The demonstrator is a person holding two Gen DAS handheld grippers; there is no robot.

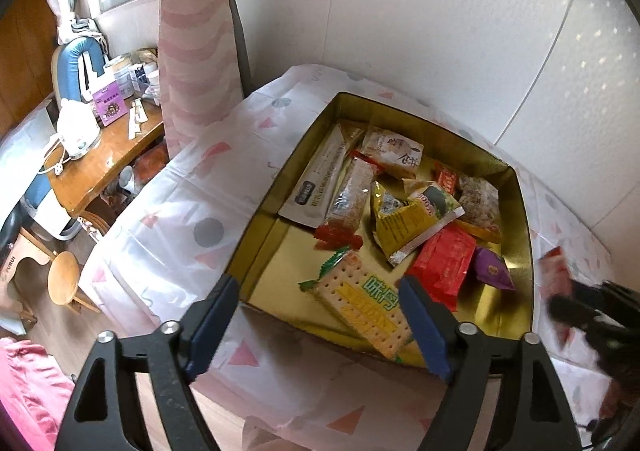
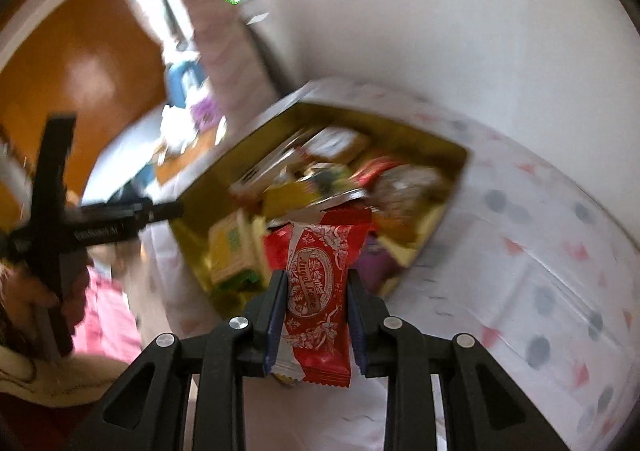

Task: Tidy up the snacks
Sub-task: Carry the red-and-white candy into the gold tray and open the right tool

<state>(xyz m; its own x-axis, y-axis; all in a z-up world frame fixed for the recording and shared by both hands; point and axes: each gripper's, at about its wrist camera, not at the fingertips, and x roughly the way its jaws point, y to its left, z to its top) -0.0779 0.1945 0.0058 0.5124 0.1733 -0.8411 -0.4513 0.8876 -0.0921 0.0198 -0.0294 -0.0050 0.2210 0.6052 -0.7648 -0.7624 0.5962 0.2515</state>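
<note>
Left gripper [image 1: 316, 301]: jaws wide, empty, over near corner of tin [image 1: 524, 211] | Right gripper [image 2: 318, 287]: jaws clamped on red wafer pack [image 2: 320, 275], above cloth [image 2: 520, 291] beside tin | Tin: mixed snacks [image 1: 400, 211] inside

Gold tin [image 1: 520, 219] open on the bench, holding loose snacks: cracker pack [image 1: 362, 311] flat near the front wall, yellow pouch [image 1: 404, 223] crumpled mid-tin, red packet [image 1: 442, 265] and purple candy [image 1: 493, 269] beside it. Red-and-white wrapped candy [image 2: 318, 283] upright, clamped lengthwise above the tin's near edge.
</note>
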